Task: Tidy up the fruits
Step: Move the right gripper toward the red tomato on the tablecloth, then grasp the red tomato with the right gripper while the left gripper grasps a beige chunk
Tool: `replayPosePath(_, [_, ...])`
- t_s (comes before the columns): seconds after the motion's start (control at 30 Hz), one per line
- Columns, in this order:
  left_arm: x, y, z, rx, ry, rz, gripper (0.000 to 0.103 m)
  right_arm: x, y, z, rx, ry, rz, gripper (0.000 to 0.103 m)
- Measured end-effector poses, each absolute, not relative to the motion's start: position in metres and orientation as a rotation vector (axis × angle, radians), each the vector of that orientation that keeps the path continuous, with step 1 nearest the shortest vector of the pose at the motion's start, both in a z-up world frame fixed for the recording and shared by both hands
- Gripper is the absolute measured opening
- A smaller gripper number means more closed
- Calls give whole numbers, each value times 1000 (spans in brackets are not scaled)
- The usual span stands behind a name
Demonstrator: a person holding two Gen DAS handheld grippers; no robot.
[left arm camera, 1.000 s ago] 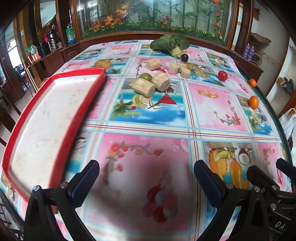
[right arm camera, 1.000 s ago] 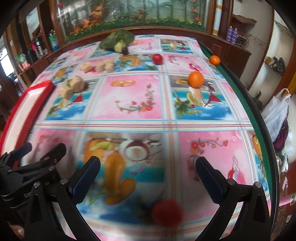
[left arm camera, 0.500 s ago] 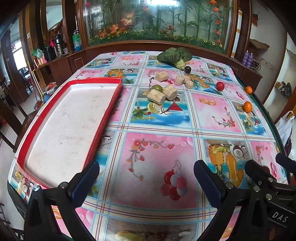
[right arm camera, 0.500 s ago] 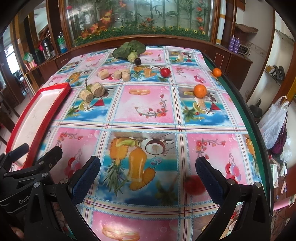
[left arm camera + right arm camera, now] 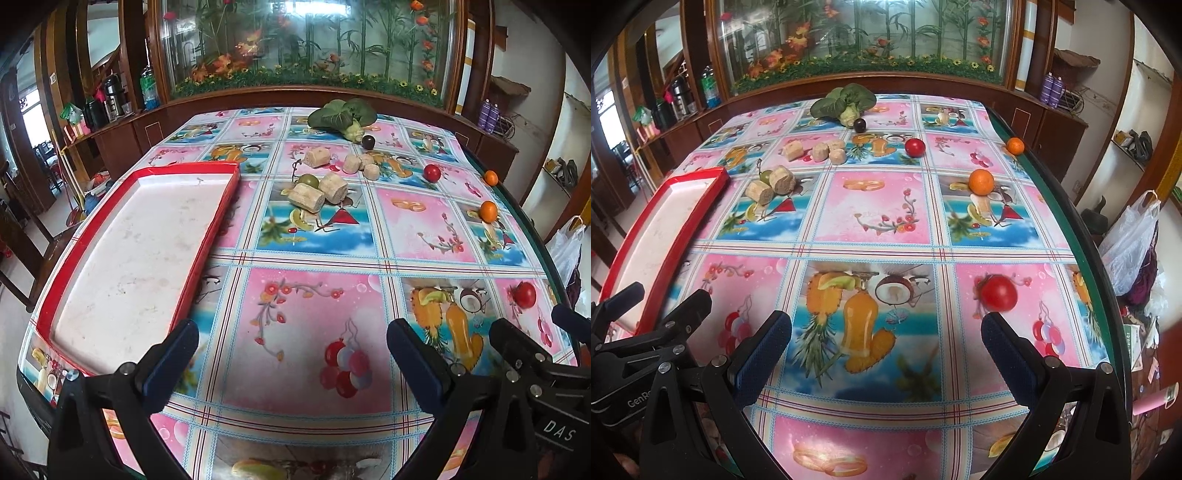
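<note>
A red tray (image 5: 218, 218) with a white floor lies on the table's left side; it also shows in the right wrist view (image 5: 679, 225). Fruits are scattered on the tablecloth: a near red fruit (image 5: 998, 293) (image 5: 524, 294), a far red fruit (image 5: 915, 147) (image 5: 431, 172), two oranges (image 5: 981, 181) (image 5: 1015, 145), a green fruit (image 5: 308, 180), a dark plum (image 5: 859, 125). My left gripper (image 5: 291, 362) is open and empty above the front edge. My right gripper (image 5: 886, 347) is open and empty, the near red fruit just beyond its right finger.
Beige cut stalk pieces (image 5: 317, 192) and a leafy green vegetable (image 5: 341, 114) lie at the table's far part. The table's dark right edge (image 5: 1067, 206) curves away; a plastic bag (image 5: 1130, 240) hangs beyond it. A wooden cabinet with glass stands behind.
Both grippers have pulled back and risen, so more of the table and tray shows. The near red fruit now sits farther ahead of the right gripper. Both stay open.
</note>
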State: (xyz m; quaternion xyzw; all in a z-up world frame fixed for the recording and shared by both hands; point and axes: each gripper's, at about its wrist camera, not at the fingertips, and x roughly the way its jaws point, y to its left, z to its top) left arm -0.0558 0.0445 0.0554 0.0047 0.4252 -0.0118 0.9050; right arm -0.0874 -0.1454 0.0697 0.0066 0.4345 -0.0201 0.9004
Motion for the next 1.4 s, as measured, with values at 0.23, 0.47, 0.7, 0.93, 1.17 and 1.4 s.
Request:
replayPosePath(0.23, [-56, 44, 55, 11, 880, -29, 103, -89, -146, 69, 17, 904, -43, 103])
replayPosePath(0.47, [-56, 42, 54, 10, 887, -34, 103, -90, -146, 68, 17, 907, -45, 103])
replayPosePath(0.7, [-55, 39, 53, 9, 900, -38, 103, -90, -147, 68, 20, 911, -42, 103])
replayPosePath(0.93, [-50, 34, 52, 14, 910, -49, 103, -87, -152, 67, -1, 918, -19, 103])
replayPosePath(1.17, [-43, 34, 48, 9, 934, -43, 103, -83, -176, 72, -8, 893, -8, 103])
replayPosePath(1.4, [-38, 29, 39, 67, 976, 9, 103, -79, -234, 67, -7, 894, -10, 103])
